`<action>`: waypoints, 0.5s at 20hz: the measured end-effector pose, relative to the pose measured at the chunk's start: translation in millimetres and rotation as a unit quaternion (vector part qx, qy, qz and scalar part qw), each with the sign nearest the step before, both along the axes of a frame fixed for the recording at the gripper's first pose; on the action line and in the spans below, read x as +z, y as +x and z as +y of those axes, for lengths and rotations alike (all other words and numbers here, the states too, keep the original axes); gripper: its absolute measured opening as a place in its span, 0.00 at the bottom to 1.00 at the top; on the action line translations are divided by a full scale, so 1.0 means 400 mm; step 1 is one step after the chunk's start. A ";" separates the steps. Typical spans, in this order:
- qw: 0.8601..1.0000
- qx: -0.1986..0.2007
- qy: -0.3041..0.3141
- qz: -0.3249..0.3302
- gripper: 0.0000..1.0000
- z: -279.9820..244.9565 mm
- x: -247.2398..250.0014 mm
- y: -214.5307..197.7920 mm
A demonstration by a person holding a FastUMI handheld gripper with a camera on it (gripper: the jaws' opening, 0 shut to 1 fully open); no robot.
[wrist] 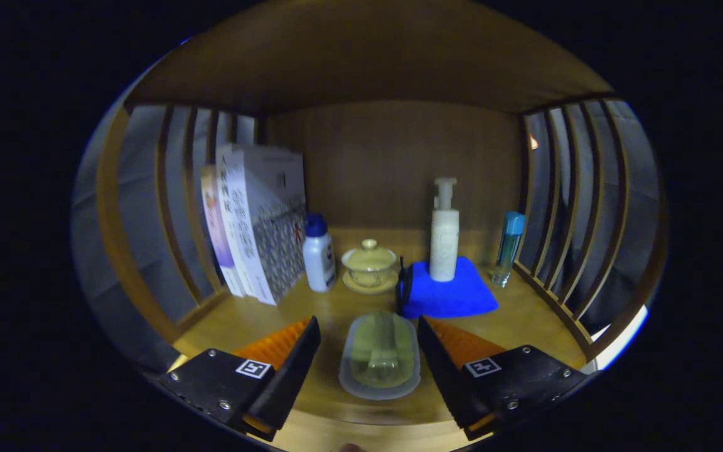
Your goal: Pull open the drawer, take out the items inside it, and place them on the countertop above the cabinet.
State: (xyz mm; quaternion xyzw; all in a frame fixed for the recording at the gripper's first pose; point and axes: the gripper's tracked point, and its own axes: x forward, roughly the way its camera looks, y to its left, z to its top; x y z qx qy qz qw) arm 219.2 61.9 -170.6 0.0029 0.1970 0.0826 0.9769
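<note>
Wooden table under a shelf roof, slatted sides all round. I've got the tongs [369, 351] spread wide, and a clear lidded box [380, 356] sits between them, untouched, nearer me than the blue cloth [449, 295]. It looks light, stiff plastic, probably slick, so I'd pinch its long sides at mid-length.

The fisheye camera rides on the tool [368, 351], close above the tabletop [330, 314], facing forward toward the wooden back panel [399, 163].
</note>
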 end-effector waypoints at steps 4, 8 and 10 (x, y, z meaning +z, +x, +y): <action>0.997 -0.005 0.014 -0.072 0.96 -0.024 0.138 -0.107; 0.992 -0.003 0.024 -0.125 0.95 -0.021 0.241 -0.269; 0.990 0.003 0.013 -0.138 0.95 -0.016 0.260 -0.366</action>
